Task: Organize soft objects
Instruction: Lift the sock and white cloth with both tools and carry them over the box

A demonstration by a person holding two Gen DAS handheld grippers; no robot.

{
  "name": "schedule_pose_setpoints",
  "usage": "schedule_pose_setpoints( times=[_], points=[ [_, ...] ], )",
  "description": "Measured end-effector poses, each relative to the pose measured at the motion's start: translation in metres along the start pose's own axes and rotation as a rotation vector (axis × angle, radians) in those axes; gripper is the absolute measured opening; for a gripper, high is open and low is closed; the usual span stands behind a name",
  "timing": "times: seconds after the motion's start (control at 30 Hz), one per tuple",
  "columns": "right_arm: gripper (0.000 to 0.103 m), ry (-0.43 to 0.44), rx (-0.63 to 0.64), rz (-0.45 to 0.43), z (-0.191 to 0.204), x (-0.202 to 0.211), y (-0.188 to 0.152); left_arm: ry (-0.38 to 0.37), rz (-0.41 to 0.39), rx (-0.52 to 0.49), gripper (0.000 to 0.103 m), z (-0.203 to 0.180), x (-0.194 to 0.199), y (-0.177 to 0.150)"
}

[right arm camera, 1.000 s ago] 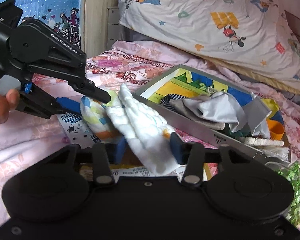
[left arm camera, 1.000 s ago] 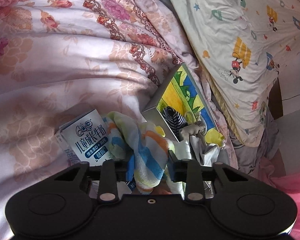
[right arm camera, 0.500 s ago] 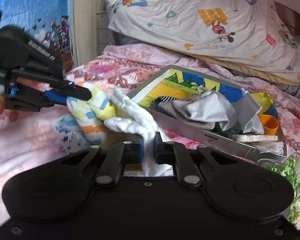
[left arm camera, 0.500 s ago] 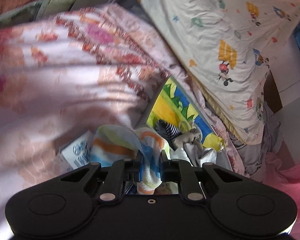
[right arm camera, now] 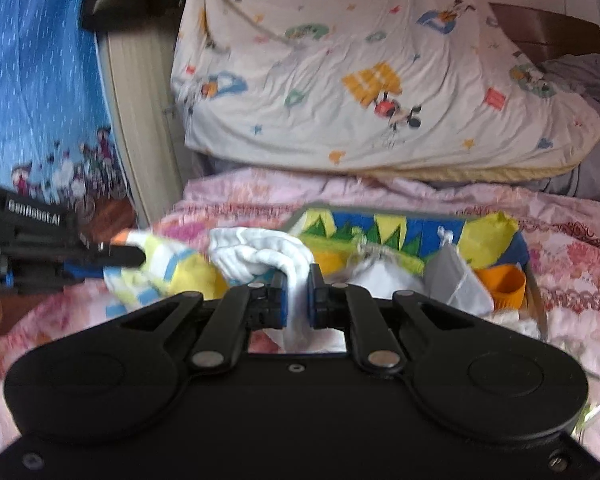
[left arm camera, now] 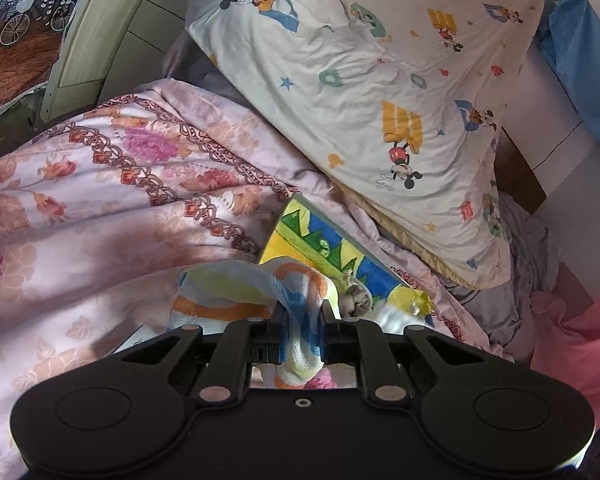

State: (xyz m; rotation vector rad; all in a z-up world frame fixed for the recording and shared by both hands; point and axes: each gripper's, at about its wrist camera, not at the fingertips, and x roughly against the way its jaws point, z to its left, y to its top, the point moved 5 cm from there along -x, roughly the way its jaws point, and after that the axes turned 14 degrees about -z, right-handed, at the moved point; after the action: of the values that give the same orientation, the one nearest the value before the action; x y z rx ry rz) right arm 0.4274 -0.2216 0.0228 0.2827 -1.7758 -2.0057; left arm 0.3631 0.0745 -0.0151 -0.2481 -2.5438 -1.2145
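Towel [left arm camera: 236, 292] is clamped in both the left gripper [left arm camera: 303, 334] and right gripper [right arm camera: 297, 300] jaws; pull it taut evenly before folding, clear of the box [right arm camera: 384, 226] ahead.

The box [right arm camera: 384, 228] is sitting on the bed [left arm camera: 100, 208], with cloths [right arm camera: 456, 276] and a cup [right arm camera: 500, 280] lying in it. The pillow [left arm camera: 380, 80] is leaning behind the box, and the towel [right arm camera: 172, 268] is hanging just left of the box.

Left claw [left arm camera: 303, 334] and right claw [right arm camera: 297, 300] clamped (fabric pinched between).
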Motion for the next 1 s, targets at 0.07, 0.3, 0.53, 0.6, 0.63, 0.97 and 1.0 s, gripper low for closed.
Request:
schedule_pose_setpoints(
  times=[0.07, 0.3, 0.53, 0.6, 0.63, 0.97, 1.0],
  points=[
    [0.004, -0.002, -0.015, -0.025, -0.008, -0.004, 0.009, 0.000, 0.000, 0.018, 0.015, -0.008, -0.004, 0.004],
    [0.004, -0.072, -0.085, -0.126, -0.043, -0.034, 0.033, -0.065, -0.070, -0.057, 0.015, -0.055, -0.039, 0.015],
    [0.004, -0.146, -0.188, -0.147, -0.090, -0.058, 0.023, -0.153, -0.107, -0.098, 0.015, -0.085, -0.089, 0.001],
    [0.004, -0.164, -0.210, -0.140, -0.102, -0.063, 0.018, -0.164, -0.107, -0.087, 0.015, -0.087, -0.099, -0.005],
    [0.004, -0.171, -0.220, -0.136, -0.105, -0.063, 0.015, -0.163, -0.103, -0.080, 0.015, -0.087, -0.105, -0.008],
    [0.004, -0.197, -0.275, -0.101, -0.118, -0.068, -0.009, -0.097, -0.046, -0.014, 0.015, -0.066, -0.145, -0.036],
    [0.004, -0.201, -0.276, -0.097, -0.119, -0.069, -0.010, -0.085, -0.039, -0.013, 0.015, -0.063, -0.148, -0.039]
  ],
)
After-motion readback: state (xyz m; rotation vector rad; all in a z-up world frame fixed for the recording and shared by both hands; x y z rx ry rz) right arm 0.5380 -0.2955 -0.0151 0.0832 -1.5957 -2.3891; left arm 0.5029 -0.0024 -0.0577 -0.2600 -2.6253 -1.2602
